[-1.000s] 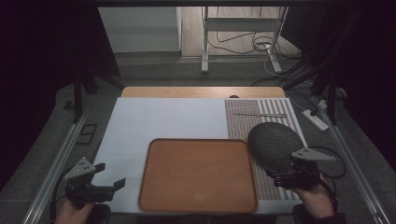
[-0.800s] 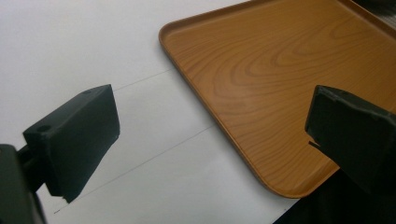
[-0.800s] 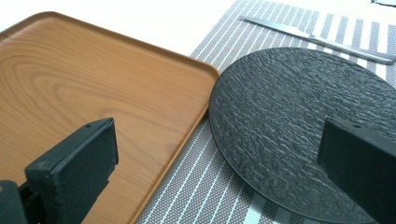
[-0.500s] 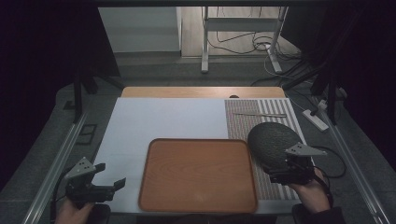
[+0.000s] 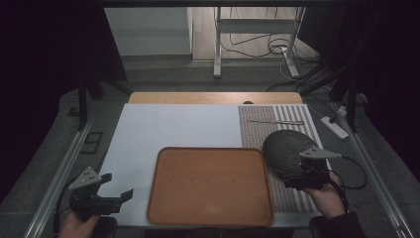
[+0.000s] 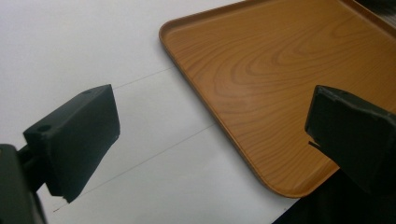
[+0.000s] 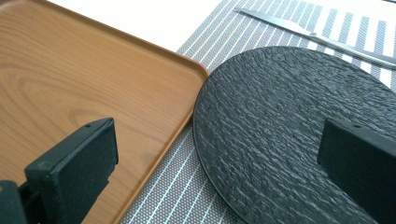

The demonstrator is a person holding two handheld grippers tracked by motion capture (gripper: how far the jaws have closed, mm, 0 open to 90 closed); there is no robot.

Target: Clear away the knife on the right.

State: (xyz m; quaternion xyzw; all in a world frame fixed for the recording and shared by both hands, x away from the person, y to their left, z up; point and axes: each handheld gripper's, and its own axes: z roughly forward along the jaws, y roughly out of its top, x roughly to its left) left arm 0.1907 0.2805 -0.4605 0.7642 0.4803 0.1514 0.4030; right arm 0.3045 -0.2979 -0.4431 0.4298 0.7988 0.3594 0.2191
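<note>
A round, rough-surfaced black plate [image 5: 286, 148] [image 7: 289, 126] lies on a striped grey placemat [image 5: 262, 126] [image 7: 177, 186], its left rim touching the right edge of a wooden tray [image 5: 213, 186] [image 7: 84, 79] [image 6: 280, 70]. My right gripper [image 5: 297, 171] [image 7: 219, 154] hovers open at the plate's near edge, one jaw over the tray's corner and the other over the plate. At the near left, my left gripper [image 5: 118, 186] [image 6: 210, 126] is open and holds nothing; it spans the white mat [image 6: 93, 46] and the tray's near left corner.
A table knife [image 5: 275, 122] [image 7: 303, 30] lies across the far part of the placemat, beyond the plate. The white mat [image 5: 173, 126] stretches behind and left of the tray. Metal rails run along both sides of the table.
My right gripper has crept slightly forward and left, closer over the plate's near edge. The left gripper, tray and plate have stayed put.
</note>
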